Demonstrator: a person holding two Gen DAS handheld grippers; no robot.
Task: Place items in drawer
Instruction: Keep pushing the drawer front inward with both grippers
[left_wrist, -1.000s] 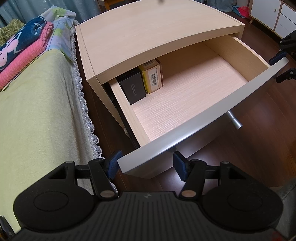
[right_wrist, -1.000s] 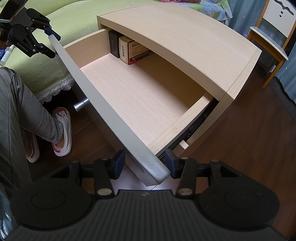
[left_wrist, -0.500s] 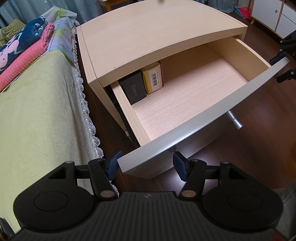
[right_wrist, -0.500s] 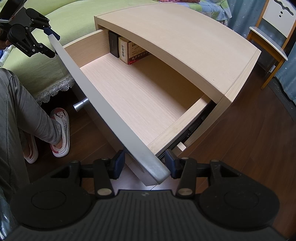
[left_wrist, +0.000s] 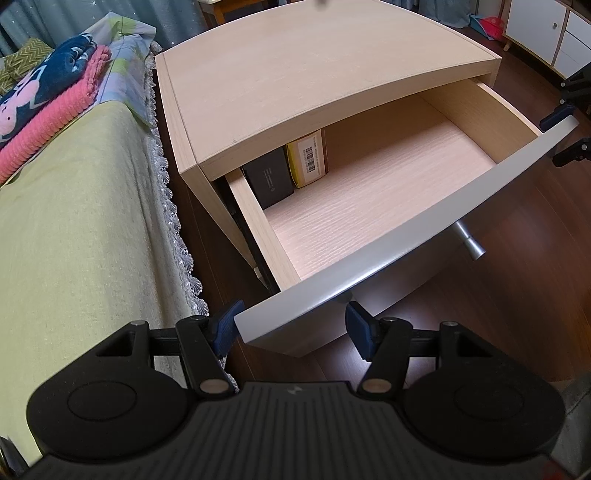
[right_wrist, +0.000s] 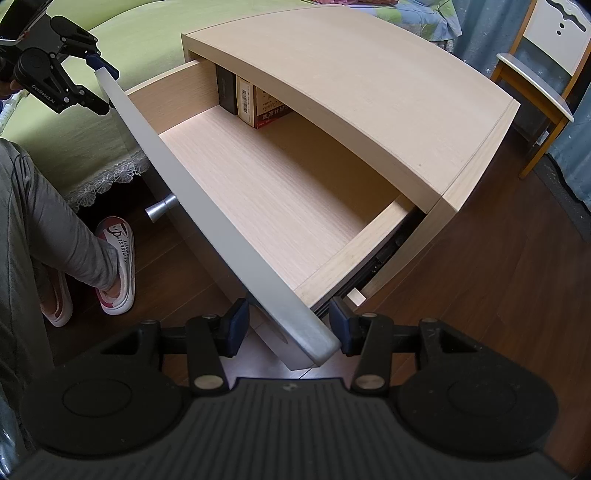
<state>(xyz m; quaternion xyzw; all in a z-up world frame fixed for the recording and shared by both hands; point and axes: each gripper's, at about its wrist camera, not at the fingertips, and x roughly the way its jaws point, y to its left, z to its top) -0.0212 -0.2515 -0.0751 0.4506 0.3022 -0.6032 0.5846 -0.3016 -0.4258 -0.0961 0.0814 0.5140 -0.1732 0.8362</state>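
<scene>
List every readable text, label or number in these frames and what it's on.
"GenRoboT.AI", roughly, some letters unsure: on the left gripper body, seen from the right wrist.
Slipper: printed letters, upside down, not readable.
Yellow box in the drawer: barcode label, digits too small.
Same box's red side: pale characters, blurred.
Black box: faint print, unreadable.
Right gripper: no text visible.

A home bedroom — bed (left_wrist: 74, 206) with folded blankets (left_wrist: 48, 96), wooden nightstand (left_wrist: 314, 74) just beside it.
</scene>
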